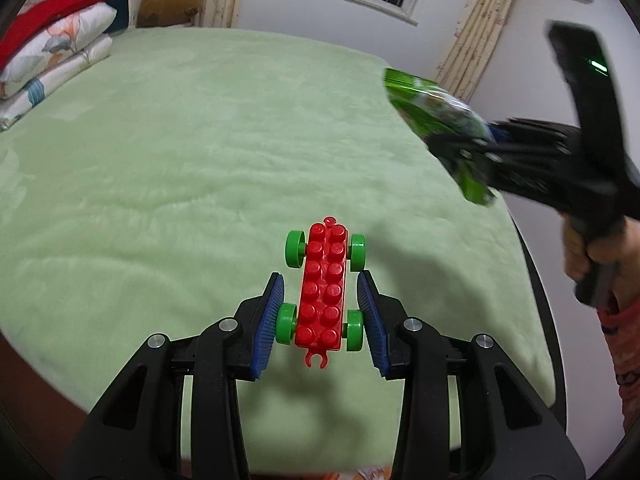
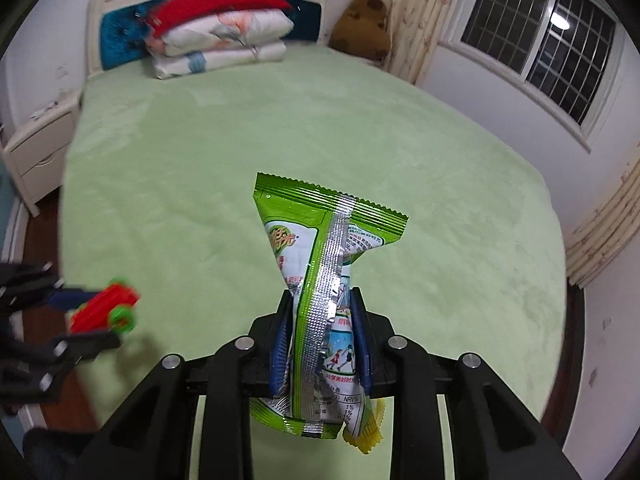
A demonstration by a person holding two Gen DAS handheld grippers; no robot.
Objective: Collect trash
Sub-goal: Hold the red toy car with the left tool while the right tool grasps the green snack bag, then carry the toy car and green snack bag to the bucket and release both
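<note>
One red toy brick chassis is present, fitted with four green wheels. One green snack wrapper is present, with one small yellow wrapper showing beneath its lower edge. Two handheld grippers are in view: one left gripper and one right gripper. One bed carries one green blanket, two folded floral quilts, one red pillow and one brown plush toy. One barred window and one white nightstand are visible.
</note>
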